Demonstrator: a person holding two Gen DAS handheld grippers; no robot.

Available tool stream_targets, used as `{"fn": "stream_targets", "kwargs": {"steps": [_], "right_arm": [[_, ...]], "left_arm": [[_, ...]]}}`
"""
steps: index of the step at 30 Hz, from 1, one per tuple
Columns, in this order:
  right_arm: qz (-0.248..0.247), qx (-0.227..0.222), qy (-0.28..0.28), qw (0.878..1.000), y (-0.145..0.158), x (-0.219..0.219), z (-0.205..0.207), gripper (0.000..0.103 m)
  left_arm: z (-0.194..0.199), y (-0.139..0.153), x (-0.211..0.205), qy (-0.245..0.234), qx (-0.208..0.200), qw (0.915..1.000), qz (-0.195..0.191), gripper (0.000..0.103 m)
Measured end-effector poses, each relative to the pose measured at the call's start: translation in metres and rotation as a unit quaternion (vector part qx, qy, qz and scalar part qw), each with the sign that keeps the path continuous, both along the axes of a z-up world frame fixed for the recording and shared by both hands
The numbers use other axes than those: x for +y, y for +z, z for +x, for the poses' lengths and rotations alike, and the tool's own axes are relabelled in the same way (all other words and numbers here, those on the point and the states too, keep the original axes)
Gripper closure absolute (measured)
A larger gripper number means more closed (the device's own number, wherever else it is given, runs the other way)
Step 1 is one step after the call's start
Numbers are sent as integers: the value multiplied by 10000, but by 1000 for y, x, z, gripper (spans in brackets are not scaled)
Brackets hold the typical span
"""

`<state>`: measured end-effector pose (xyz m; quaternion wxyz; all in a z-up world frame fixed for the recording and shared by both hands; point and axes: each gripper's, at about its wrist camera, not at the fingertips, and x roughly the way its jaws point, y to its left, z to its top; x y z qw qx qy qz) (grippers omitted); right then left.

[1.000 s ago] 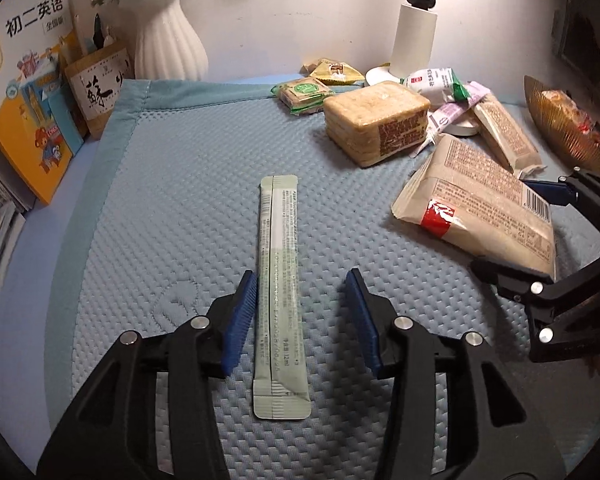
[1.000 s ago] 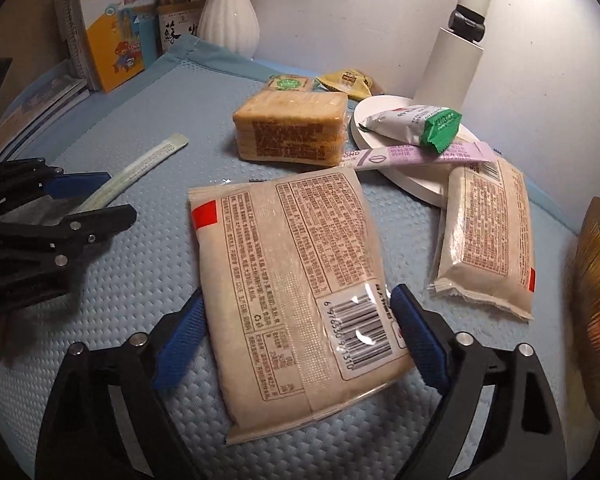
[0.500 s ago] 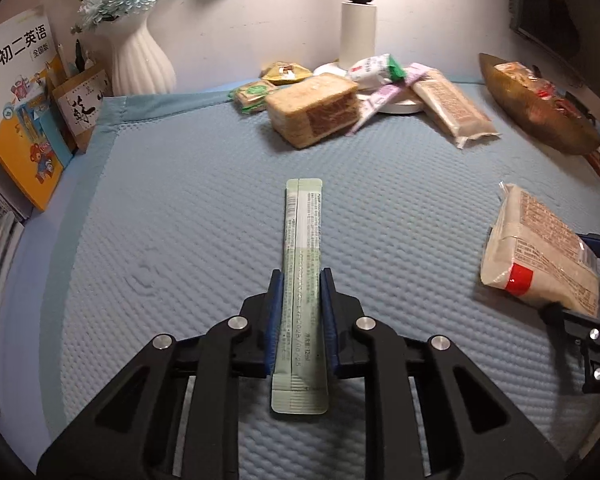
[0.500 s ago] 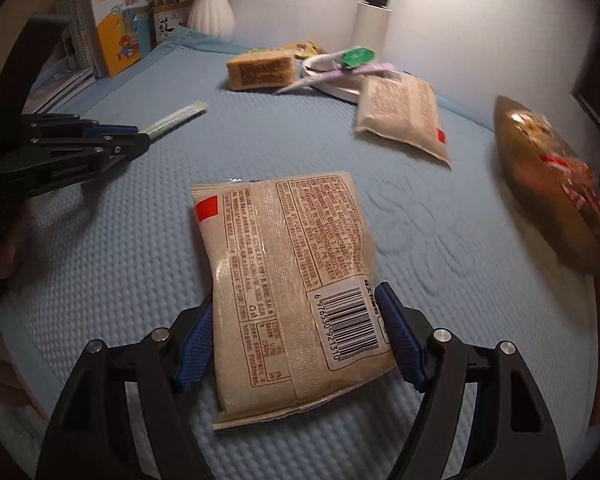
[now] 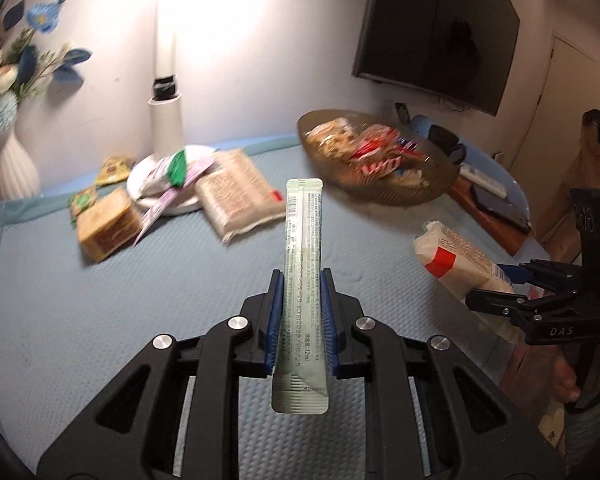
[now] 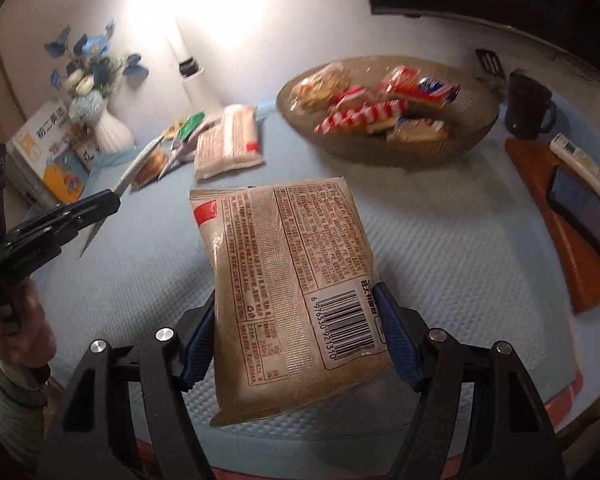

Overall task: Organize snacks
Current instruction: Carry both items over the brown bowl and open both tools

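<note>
My left gripper (image 5: 300,312) is shut on a long pale green stick sachet (image 5: 303,240), held up off the blue mat. My right gripper (image 6: 296,336) is shut on a beige snack packet (image 6: 288,264) with a barcode, also lifted. A brown oval bowl (image 6: 440,148) with several snacks in it stands at the back right. The right gripper with its packet (image 5: 456,256) shows at the right of the left wrist view. The left gripper (image 6: 116,196) with the sachet (image 6: 136,168) shows at the left of the right wrist view.
More snacks lie at the back: a second beige packet (image 5: 236,188), a brown biscuit pack (image 5: 108,224), small sachets on a white lamp base (image 5: 140,184). A vase (image 5: 12,164), books (image 6: 48,152), a dark mug (image 6: 528,108), a phone (image 6: 584,208) and a remote (image 6: 580,160) ring the mat.
Both grippers have risen and swung toward the bowl, carrying the sachet and the packet up off the mat. One second ago both were open around their snacks.
</note>
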<state>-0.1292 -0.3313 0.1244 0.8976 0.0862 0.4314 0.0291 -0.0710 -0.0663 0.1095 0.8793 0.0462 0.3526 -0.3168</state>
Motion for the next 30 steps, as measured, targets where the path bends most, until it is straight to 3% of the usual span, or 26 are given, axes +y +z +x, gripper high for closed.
{"fn": "stream_targets", "kwargs": {"steps": [3,7,12,15,17,19,21,27,30], "right_arm": [[-92,-420,-366,9984,29,-23,18,32],[67,-798,-986,9919,50,-58,58,32],[415,-970,-1524,9827,57,-99,114,32],[518,-1008,-1554,9813,49,-118,148,25],[563,-809,-1662,9812,39,-129,157,25],[690,-826,-1601,9812,35,-133,150,25],[512,-938,-1593,9814,37,-129,134,23],[651,-1120,-1003,9865,37,-97,98,23],[733,-1082,-507,9901,27,-65,85,23]], "left_arm": [[21,21,-40,-231,-225,9995,-54,86],[61,34,-85,-590,255,9959,-632,86],[107,33,-137,-420,248,9963,-714,86],[134,34,-149,-244,567,9903,-1244,80],[146,35,-148,-202,749,9854,-1514,67],[145,36,-143,-142,664,9871,-1447,60],[138,37,-132,-111,567,9892,-1345,55],[112,42,-50,294,666,9840,-1628,53],[91,45,3,798,375,9862,-1403,50]]}}
